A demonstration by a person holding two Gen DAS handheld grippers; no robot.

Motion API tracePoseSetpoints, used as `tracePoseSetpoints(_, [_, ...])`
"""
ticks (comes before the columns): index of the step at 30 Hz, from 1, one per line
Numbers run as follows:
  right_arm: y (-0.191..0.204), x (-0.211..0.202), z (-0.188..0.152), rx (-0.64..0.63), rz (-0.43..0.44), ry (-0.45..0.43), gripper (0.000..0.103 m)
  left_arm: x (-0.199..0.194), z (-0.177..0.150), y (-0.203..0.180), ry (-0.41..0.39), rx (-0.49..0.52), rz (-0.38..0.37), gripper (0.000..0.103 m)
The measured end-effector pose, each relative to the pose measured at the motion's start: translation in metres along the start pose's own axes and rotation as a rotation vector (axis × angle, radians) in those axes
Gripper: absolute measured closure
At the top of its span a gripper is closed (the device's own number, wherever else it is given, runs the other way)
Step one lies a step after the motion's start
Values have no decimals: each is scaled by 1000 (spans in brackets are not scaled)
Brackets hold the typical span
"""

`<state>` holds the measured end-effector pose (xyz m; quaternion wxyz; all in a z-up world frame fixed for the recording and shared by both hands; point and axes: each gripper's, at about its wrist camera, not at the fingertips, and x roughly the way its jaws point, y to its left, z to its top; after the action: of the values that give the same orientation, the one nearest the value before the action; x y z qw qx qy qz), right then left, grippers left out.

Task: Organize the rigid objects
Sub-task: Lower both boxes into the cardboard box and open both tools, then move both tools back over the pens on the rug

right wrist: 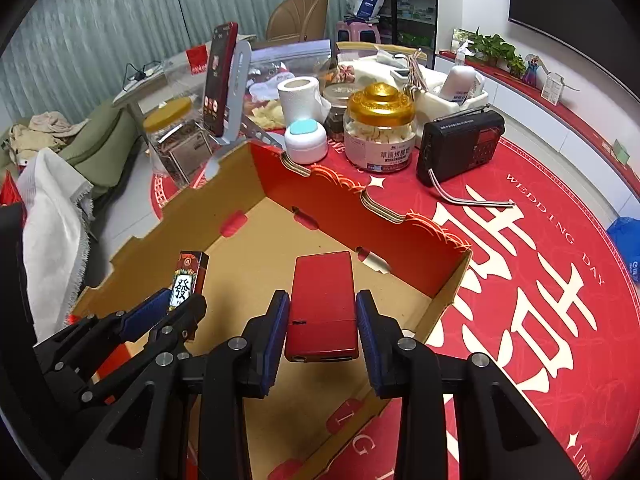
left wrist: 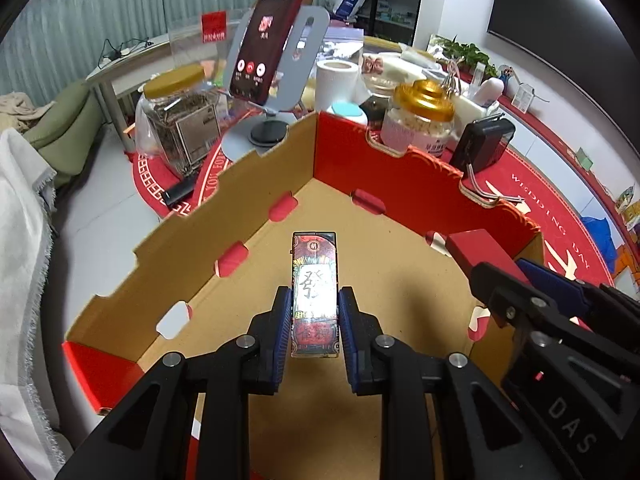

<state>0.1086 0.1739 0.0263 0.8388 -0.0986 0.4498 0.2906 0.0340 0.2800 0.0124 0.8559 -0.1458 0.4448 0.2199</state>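
Note:
A patterned card box [left wrist: 315, 294] with a large Chinese character sits between the blue pads of my left gripper [left wrist: 314, 300], which is shut on it above the floor of the cardboard tray [left wrist: 256, 168]. My right gripper [right wrist: 322, 312] is shut on a plain red box [right wrist: 322, 306], held over the same cardboard tray [right wrist: 344, 196]. In the left wrist view the right gripper [left wrist: 508, 276] shows at the right with the red box [left wrist: 476, 246]. The right wrist view catches the left gripper [right wrist: 176, 306] and its card box [right wrist: 188, 276] at the left.
Behind the tray stand a phone on a grey stand [left wrist: 266, 40], a tea jar with a yellow lid [left wrist: 180, 120], a gold-lidded snack jar [right wrist: 378, 128], a paper roll [right wrist: 300, 98], a white pot [right wrist: 306, 140] and a black radio [right wrist: 460, 142]. The table wears a red cloth [right wrist: 540, 280].

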Motion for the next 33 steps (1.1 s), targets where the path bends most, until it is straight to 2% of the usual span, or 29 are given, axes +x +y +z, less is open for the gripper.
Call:
tracePoseSetpoints(8, [-7, 20, -3, -2, -28, 46, 67, 15, -3, -8, 60, 32, 13, 78])
tracePoseSetpoints(13, [-14, 26, -11, -32, -93, 82, 67, 25, -10, -22, 152, 109, 35, 77])
tracePoseSetpoints(15, [-16, 23, -15, -46, -100, 102, 67, 25, -13, -27, 169, 131, 31, 69])
tracePoseSetpoints(16, [-17, 22, -18, -44, -105, 114, 67, 25, -15, -28, 176, 139, 33, 56])
tracePoseSetpoints(17, [-19, 20, -19, -41, -104, 118, 67, 26, -15, -29, 182, 142, 34, 36])
tracePoseSetpoints(19, [-22, 15, -21, -45, -98, 103, 65, 26, -14, -28, 196, 137, 28, 15])
tracePoseSetpoints(20, [-23, 12, -20, -48, -98, 88, 43, 25, -14, -27, 194, 132, 25, 14])
tracePoseSetpoints(21, [-25, 4, -20, -47, -69, 42, 30, 24, -13, -25, 193, 125, 11, 12])
tracePoseSetpoints(22, [-25, -3, -19, -46, -53, 11, 9, 23, -12, -23, 188, 112, -3, 5])
tracePoseSetpoints(23, [-25, -13, -20, -45, -58, -31, 2, 22, -12, -21, 179, 100, -12, 0])
tracePoseSetpoints(25, [-24, -40, -22, -65, -75, -119, 2, 12, -12, -15, 123, 64, -46, 0])
tracePoseSetpoints(28, [-28, -70, -36, -101, -87, -161, 2, -14, -14, -13, 13, 69, -54, 0])
tracePoseSetpoints(30, [-45, -90, -58, -85, -97, -155, 2, -39, -23, -20, -67, 98, -88, 0])
tracePoseSetpoints(33, [-84, -105, -94, 22, -132, -105, 2, -74, -43, -41, -120, 173, -219, 0])
